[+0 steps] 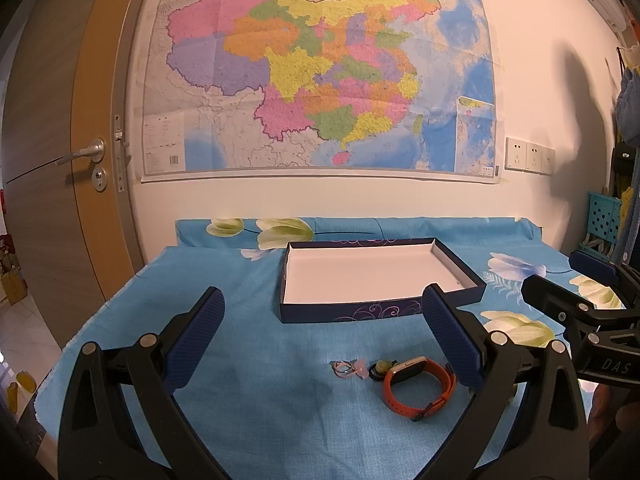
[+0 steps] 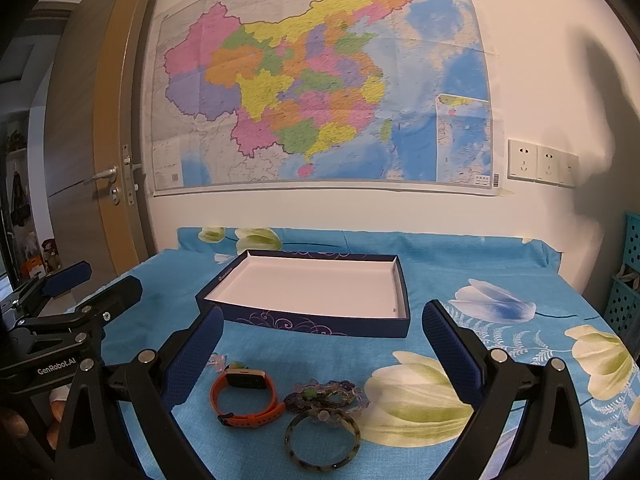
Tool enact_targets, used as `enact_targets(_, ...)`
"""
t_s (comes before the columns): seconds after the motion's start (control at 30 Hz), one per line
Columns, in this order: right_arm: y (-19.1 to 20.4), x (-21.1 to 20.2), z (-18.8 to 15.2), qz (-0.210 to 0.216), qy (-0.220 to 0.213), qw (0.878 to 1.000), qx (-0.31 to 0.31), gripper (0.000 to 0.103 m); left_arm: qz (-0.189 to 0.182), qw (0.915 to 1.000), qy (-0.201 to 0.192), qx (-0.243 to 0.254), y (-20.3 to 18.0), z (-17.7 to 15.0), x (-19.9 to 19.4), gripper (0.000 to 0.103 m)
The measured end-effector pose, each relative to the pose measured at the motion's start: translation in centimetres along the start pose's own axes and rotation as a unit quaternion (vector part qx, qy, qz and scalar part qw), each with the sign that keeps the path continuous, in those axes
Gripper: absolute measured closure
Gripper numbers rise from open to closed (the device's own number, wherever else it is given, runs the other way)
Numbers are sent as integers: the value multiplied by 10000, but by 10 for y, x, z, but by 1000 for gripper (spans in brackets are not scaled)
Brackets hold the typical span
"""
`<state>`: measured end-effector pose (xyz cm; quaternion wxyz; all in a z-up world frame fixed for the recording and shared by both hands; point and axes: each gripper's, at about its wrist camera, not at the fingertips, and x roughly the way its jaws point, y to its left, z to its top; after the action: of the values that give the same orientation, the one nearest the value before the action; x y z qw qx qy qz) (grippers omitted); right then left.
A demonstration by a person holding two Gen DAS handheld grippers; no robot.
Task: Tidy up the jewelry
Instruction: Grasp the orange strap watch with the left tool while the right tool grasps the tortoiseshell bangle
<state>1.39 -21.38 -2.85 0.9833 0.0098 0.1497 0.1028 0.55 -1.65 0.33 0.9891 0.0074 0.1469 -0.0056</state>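
Bench (image 1: 256,400), covered by a blue floral cloth (image 2: 500,280); we list what lies on it.

Box (image 1: 352,310): shallow, dark blue outside with a scroll pattern, white inside, lid off, nothing in it. It stands mid-bench toward the far edge, beyond both tools and apart from all the jewelry.

Orange watch (image 2: 246,394): strap looped shut, face up, lying near the front edge. We see it just inside the left finger of the right tool (image 2: 322,344), and just inside the right finger of the left tool (image 1: 322,334).

Beaded bracelets (image 2: 326,394): a cluster of purple and green beads just right of the watch, between the right tool's fingers.

Bangle (image 2: 322,438): mottled green and brown, flat on the cloth, nearest the front edge, just in front of the beads and touching or nearly touching them; we cannot tell which.

Small rings (image 1: 343,367): thin loops with a pale pink piece, left of the watch, between the left tool's fingers.

Left tool: fingers spread wide, holding nothing, poised above the cloth short of the box.

Right tool: fingers likewise spread wide, holding nothing, beside the left tool; all jewelry lies below and between its fingers.
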Motion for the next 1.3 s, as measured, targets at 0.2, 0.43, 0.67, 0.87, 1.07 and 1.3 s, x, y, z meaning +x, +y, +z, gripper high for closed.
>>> enact_targets(0.2,1,1,-2,2,10,10000,-5,7,-8,10000,18,-3,-2,-4,3,6)
enact_targets(0.43,3,-1,-5,12,77,10000,-39,7,-62,10000,78,-11,-2,-10,6,6)
enact_targets(0.67,-4,12,-14,142,600,9981,-77,11,-407,9978,508,111,-4,-27,25,6)
enact_targets(0.87,-10,32,-36,385,1398,9894,-108,33,-987,9878,1185,208,-15,-49,49,9)
enact_targets(1.07,-21,52,-58,638,2169,9741,-3,60,-1280,9752,1783,272,-23,-62,73,28)
enact_targets(1.3,-28,64,-72,887,2592,9615,235,81,-1603,9567,2428,74,-24,-74,97,53)
